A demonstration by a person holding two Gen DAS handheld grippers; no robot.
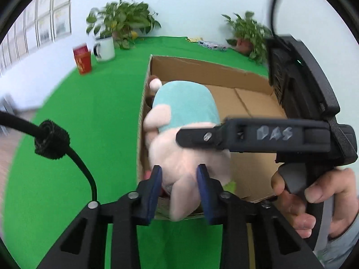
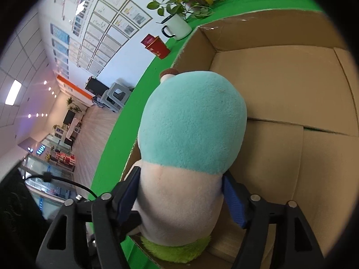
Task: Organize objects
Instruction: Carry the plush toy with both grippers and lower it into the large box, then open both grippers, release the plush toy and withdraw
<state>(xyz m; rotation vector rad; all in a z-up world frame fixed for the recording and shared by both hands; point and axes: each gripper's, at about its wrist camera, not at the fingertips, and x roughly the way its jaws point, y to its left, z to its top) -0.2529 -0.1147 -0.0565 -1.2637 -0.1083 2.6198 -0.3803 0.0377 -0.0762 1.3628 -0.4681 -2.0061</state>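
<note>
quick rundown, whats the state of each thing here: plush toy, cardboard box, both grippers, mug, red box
plush toy: in the box against its left wall, between both grippers' fingers
cardboard box: open, flaps down
left gripper: shut on the toy's pink part
right gripper: pads beside the toy's pink body; contact unclear
white mug: upright on the green surface
red box: standing, tilted

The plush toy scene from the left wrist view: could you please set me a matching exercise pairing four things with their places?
Things:
1. plush toy
2. red box
3. white mug
4. right-hand potted plant

Places:
A. far right corner of the green table
B. inside the cardboard box
C. beside the left potted plant
D. nearest the table's left edge

Pairs: 1-B, 2-D, 3-C, 4-A
</note>
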